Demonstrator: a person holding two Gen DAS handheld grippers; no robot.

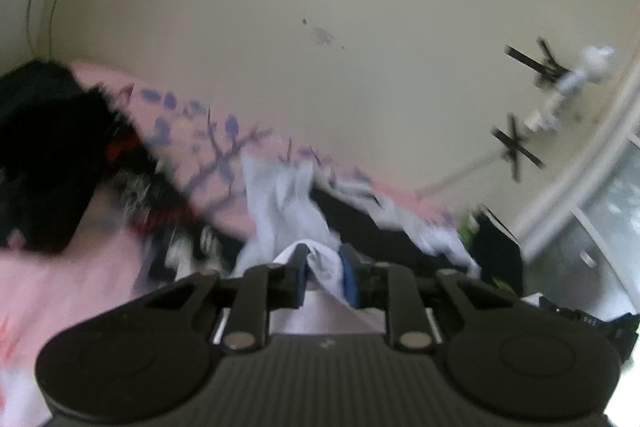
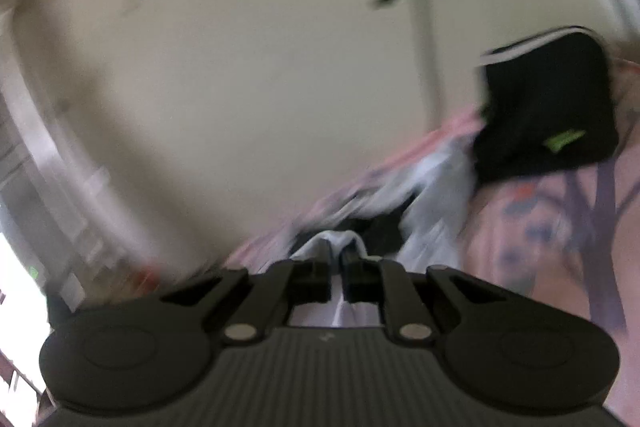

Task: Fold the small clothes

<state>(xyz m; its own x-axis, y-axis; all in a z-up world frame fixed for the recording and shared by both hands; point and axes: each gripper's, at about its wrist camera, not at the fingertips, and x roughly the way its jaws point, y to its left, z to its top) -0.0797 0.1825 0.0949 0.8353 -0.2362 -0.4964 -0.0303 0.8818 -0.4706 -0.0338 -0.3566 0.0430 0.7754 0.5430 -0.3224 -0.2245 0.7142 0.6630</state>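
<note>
Left wrist: white garment (image 1: 280,211) near bedspread edge (image 1: 224,131)

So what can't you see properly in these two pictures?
- Left wrist view: the white cloth sits between the left gripper fingers; blur hides what garment it is.
- Right wrist view: white cloth in the right gripper; its lower part is hidden behind the gripper body.
- Black garment: blurred, label unreadable.

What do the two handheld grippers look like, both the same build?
Same build. Left gripper: matte black, ribbed centre body, two round side housings, silver pivot pins, blue pads. Right gripper: identical black body; pad colour not visible. No cables, hands or sleeves in view.
</note>
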